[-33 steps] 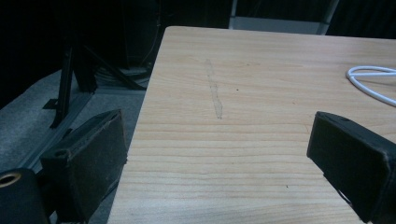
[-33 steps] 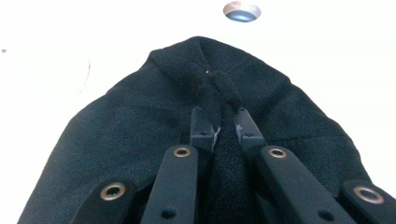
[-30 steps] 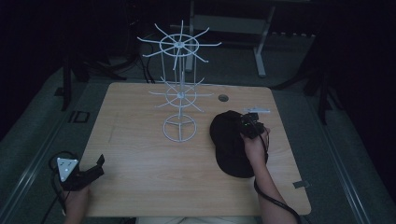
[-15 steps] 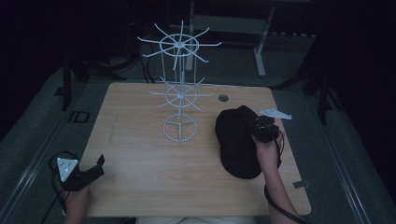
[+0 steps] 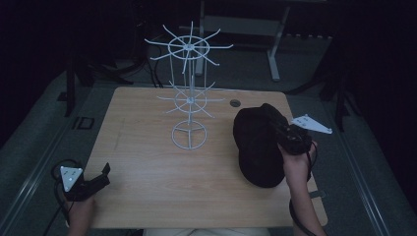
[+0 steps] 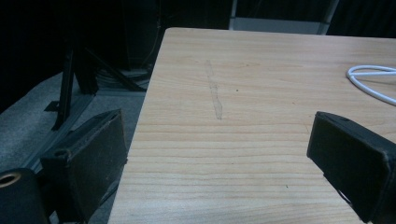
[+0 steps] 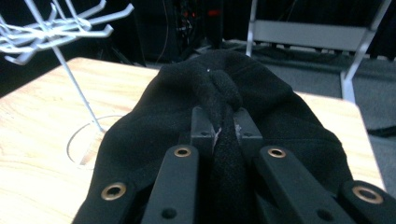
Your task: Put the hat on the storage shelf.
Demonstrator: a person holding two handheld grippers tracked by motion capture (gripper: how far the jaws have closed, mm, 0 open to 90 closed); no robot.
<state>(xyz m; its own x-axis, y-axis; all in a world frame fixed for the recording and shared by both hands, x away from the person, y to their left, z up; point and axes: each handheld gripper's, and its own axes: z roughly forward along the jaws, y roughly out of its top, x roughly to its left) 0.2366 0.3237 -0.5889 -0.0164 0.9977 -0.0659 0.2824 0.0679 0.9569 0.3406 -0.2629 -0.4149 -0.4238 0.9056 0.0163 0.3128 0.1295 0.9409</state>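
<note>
Over on the left, the left gripper (image 5: 101,178) sat at the near corner of the wooden table (image 5: 147,196), its jaws wide apart with nothing between them. A white wire rack (image 5: 188,93) stood in the middle. On the right, the right gripper (image 7: 219,122) pinched a fold of the black cap (image 5: 258,145), which rested on the table beside the rack.

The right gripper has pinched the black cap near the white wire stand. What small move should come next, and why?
Probably lift the black cap a little off the table. The right gripper is shut on a fold of its fabric, yet much of the cap seems to rest on the wood. The wire stand has bare prongs higher up, so the cap must rise first. The left gripper waits open.
</note>
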